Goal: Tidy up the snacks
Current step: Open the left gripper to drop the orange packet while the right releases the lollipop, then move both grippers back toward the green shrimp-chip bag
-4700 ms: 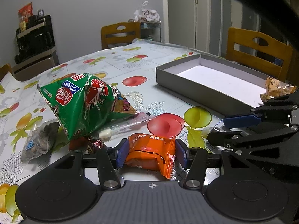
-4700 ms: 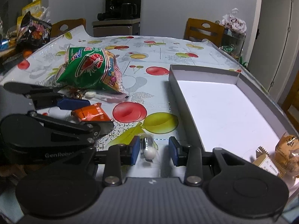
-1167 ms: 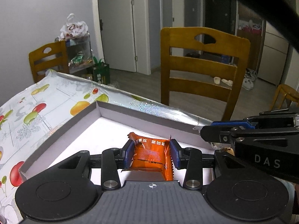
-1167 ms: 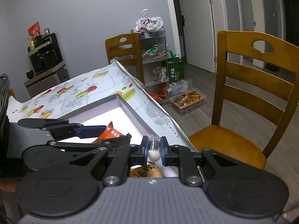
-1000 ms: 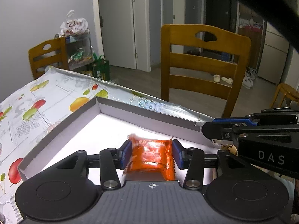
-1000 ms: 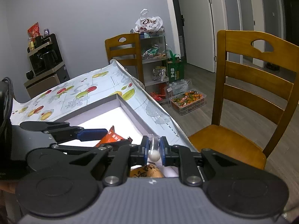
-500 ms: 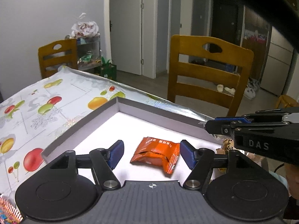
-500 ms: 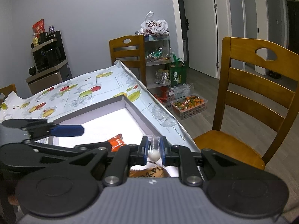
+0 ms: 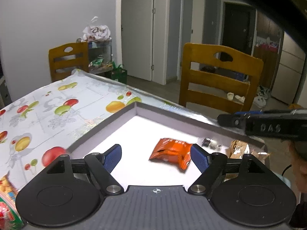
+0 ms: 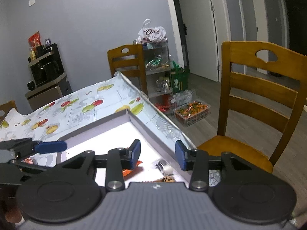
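Observation:
A grey box (image 9: 107, 122) with a white floor lies on the table. In it rest an orange snack packet (image 9: 170, 152), a small white wrapped candy (image 9: 210, 143) and brown packets (image 9: 239, 149). My left gripper (image 9: 156, 156) hovers over the box with its jaws opening; the orange packet lies loose below, near the right finger. My right gripper (image 10: 158, 153) is also opening above the box's near corner; the white candy (image 10: 167, 169) lies free beneath it. A strip of the orange packet (image 10: 132, 167) shows behind its left finger.
The table carries a fruit-print cloth (image 9: 48, 111). A green crisp bag (image 9: 5, 210) sits at the lower left. A wooden chair (image 10: 259, 88) stands just beyond the table edge, a second chair (image 9: 67, 61) and a snack rack (image 10: 157, 67) farther back.
The left jaws spread and let go of the orange packet, which now lies in the box; that gripper drew back. The right jaws opened and dropped the white candy into the box.

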Available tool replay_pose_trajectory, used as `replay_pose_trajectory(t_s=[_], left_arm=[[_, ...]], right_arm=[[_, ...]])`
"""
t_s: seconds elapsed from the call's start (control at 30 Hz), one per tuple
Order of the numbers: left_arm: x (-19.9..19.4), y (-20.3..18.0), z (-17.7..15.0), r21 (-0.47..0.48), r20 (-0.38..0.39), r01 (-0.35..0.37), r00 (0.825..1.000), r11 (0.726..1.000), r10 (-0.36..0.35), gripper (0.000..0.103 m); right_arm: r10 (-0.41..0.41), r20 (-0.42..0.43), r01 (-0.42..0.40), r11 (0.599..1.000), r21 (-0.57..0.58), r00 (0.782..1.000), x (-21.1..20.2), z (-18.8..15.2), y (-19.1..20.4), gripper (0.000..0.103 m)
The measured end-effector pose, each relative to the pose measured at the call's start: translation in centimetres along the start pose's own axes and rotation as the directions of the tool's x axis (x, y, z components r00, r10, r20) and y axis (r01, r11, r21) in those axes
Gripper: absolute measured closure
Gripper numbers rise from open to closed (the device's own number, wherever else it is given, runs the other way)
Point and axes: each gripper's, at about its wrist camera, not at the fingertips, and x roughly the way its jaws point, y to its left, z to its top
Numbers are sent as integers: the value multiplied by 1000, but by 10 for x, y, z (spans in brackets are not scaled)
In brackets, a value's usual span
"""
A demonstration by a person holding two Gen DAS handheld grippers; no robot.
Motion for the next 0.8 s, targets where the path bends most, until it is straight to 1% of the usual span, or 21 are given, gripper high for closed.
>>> replay_pose_trajectory(t_s=[0.1, 0.27, 0.6, 0.8], left_arm=[[-7, 4, -3, -4, -17, -17, 1000, 1000, 16, 23], [-22, 12, -9, -14, -21, -29, 999, 999, 29, 21], [-56, 30, -13, -34, 20, -43, 999, 998, 43, 19], [-81, 52, -20, -66, 35, -77, 996, 995, 79, 19]], right_arm=[[6, 3, -6, 1000, -7, 1000, -5, 1, 6, 59], [21, -7, -21, 999, -32, 1000, -12, -3, 21, 58], [64, -9, -64, 994, -89, 998, -25, 0, 64, 58], [110, -21, -112, 985, -129, 994, -27, 1, 101, 57]])
